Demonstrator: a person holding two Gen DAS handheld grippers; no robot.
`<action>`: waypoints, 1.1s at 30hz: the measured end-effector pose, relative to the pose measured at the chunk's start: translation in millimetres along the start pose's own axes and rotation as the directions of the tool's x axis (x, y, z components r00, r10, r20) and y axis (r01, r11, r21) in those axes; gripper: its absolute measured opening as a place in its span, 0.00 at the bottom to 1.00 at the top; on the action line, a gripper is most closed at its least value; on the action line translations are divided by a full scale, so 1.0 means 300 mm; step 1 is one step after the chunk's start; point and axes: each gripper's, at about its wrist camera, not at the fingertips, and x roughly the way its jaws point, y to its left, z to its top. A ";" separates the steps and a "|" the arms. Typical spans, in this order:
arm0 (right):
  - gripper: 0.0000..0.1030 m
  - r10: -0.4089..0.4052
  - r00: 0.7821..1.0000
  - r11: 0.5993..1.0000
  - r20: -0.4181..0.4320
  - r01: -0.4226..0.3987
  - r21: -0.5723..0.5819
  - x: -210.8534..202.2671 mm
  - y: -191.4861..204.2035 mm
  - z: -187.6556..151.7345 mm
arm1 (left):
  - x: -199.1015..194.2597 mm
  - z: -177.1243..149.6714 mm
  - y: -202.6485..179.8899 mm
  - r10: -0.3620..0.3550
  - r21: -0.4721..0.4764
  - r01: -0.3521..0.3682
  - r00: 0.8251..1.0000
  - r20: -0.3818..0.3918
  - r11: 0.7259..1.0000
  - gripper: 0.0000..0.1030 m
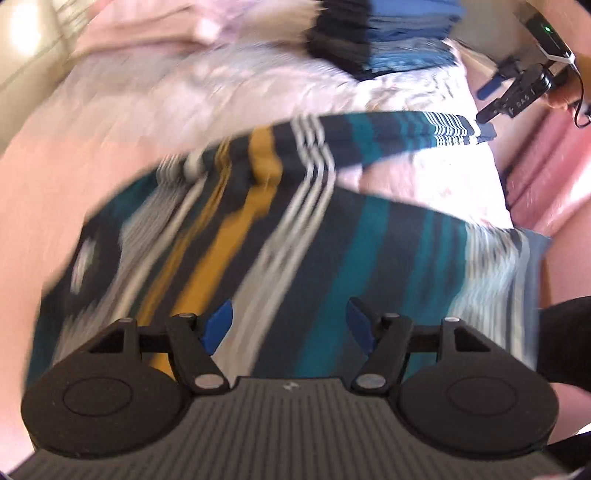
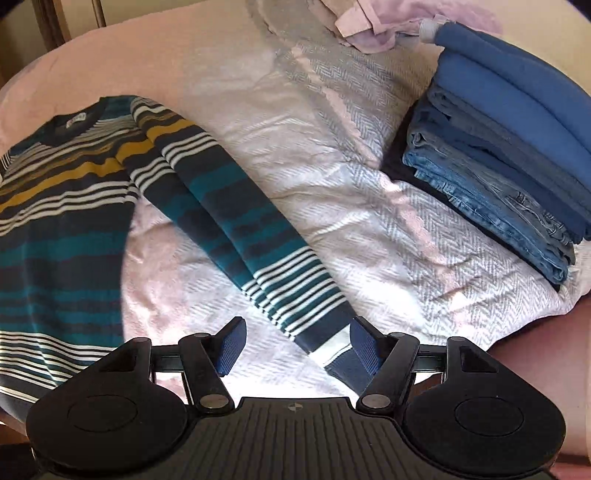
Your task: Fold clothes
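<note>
A striped sweater, navy, teal, mustard and white, lies spread on the bed. In the right wrist view its body [image 2: 62, 221] fills the left side and one sleeve [image 2: 236, 221] runs diagonally down to the cuff [image 2: 340, 354]. My right gripper [image 2: 297, 343] is open, with the cuff beside its right finger [image 2: 364, 349]. In the blurred left wrist view the sweater [image 1: 295, 240] fills the middle and my left gripper [image 1: 290, 325] is open just above its body. The right gripper [image 1: 487, 107] shows there at the sleeve's far end.
A stack of folded blue clothes and jeans [image 2: 509, 147] sits on the right of the bed, also in the left wrist view [image 1: 399, 33]. A pale pink garment [image 2: 388, 26] lies crumpled at the back. The white herringbone bedspread [image 2: 369, 206] is wrinkled.
</note>
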 end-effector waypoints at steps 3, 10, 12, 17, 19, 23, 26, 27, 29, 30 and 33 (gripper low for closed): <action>0.65 0.031 0.997 0.992 -0.066 -0.039 -0.122 0.123 -0.014 -0.003 | 0.165 0.151 0.027 0.000 0.119 0.000 1.000 -0.006 0.993 0.62; 0.20 0.071 0.997 0.997 -0.036 -0.071 -0.006 0.170 -0.283 0.080 | 0.472 0.391 0.152 0.034 0.259 -0.012 0.996 -0.080 0.966 0.62; 0.16 0.052 0.999 0.998 -0.006 -0.052 0.044 0.173 -0.371 0.107 | 0.544 0.436 0.191 0.030 0.278 0.002 0.993 -0.111 0.961 0.63; 0.10 0.107 0.994 0.989 -0.002 -0.107 0.104 0.216 -0.453 0.136 | 0.668 0.500 0.219 -0.004 0.384 0.067 0.987 -0.161 0.921 0.63; 0.11 0.147 0.989 0.981 0.006 -0.146 0.125 0.218 -0.465 0.140 | 0.701 0.518 0.224 -0.040 0.421 0.121 0.980 -0.194 0.899 0.56; 0.61 0.241 0.971 0.969 0.003 -0.241 0.053 0.169 -0.390 0.125 | 0.710 0.558 0.259 -0.133 0.367 0.210 0.966 -0.223 0.906 0.33; 0.77 0.312 0.948 0.948 -0.063 -0.315 -0.050 0.171 -0.298 0.081 | 0.705 0.580 0.292 -0.176 0.299 0.238 0.959 -0.221 0.924 0.24; 0.77 0.304 0.948 0.948 -0.091 -0.311 -0.071 0.187 -0.284 0.070 | 0.704 0.588 0.300 -0.181 0.285 0.239 0.959 -0.216 0.928 0.16; 0.43 0.277 0.950 0.950 -0.146 -0.294 -0.110 0.222 -0.262 0.050 | 0.703 0.613 0.322 -0.188 0.263 0.241 0.959 -0.213 0.934 0.13; 0.17 0.263 0.949 0.949 -0.173 -0.286 -0.129 0.240 -0.250 0.040 | 0.697 0.629 0.335 -0.193 0.258 0.244 0.959 -0.209 0.935 0.12; 0.06 0.243 0.965 0.969 -0.094 -0.246 -0.012 0.209 -0.375 0.109 | 0.681 0.673 0.374 -0.176 0.259 0.217 0.969 -0.174 0.941 0.12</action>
